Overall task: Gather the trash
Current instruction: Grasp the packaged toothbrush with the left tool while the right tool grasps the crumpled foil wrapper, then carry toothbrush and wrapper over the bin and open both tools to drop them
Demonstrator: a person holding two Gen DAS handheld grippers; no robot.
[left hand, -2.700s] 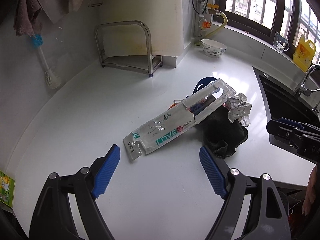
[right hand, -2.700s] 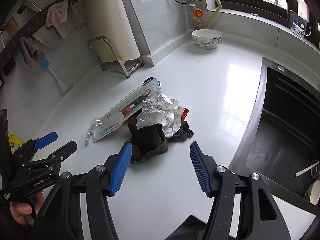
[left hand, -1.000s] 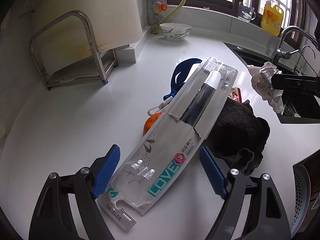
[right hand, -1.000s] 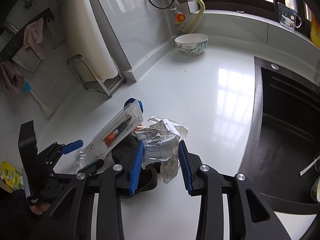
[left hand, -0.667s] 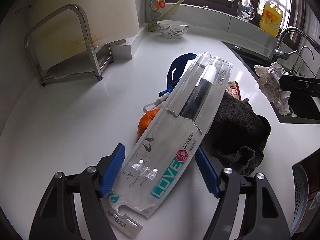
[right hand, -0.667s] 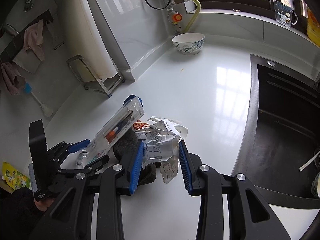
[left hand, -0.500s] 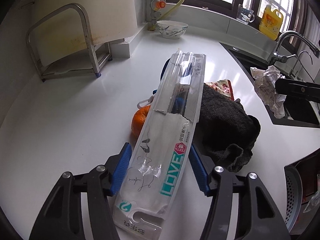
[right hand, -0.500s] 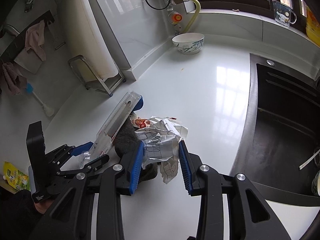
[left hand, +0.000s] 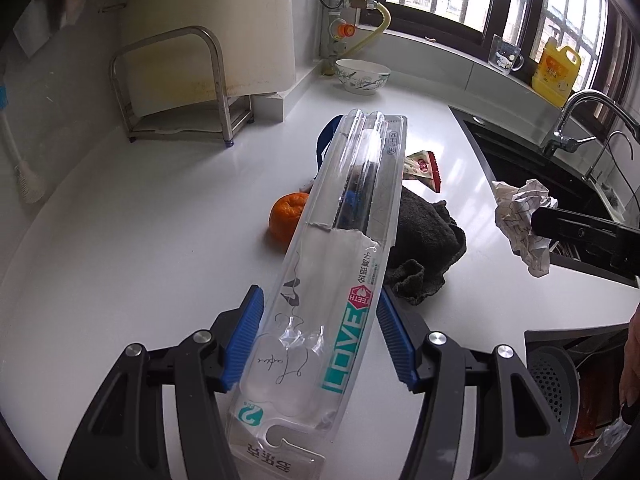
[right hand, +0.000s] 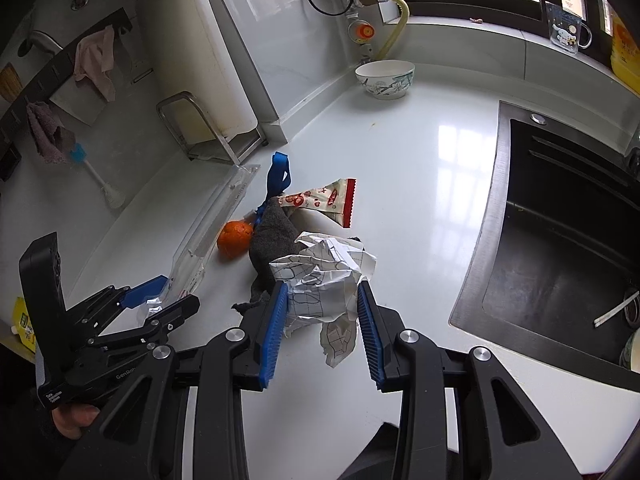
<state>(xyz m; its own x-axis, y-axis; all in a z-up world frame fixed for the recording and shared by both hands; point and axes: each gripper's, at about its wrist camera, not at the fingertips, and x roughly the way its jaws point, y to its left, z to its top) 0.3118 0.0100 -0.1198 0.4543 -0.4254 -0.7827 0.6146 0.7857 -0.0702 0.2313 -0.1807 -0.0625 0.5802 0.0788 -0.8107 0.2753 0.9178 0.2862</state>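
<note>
Both fingers sets hold trash: left gripper (left hand: 318,338) clamps the blister pack (left hand: 344,256), right gripper (right hand: 322,334) crumpled paper (right hand: 324,280); carry both level, grips firm.

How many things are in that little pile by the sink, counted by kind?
Packaging and paper trash: 3 — clear plastic toothbrush pack, crumpled white printed paper, red-edged snack wrapper
Fruit: 1 — small orange tangerine
Cloth: 1 — dark grey rag
Total: 5

The toothbrush package (left hand: 340,264) is clear glossy plastic. The wad (right hand: 326,280) is creased paper, the dark rag (left hand: 424,244) matt cloth. The countertop (left hand: 140,248) is glossy white.
</note>
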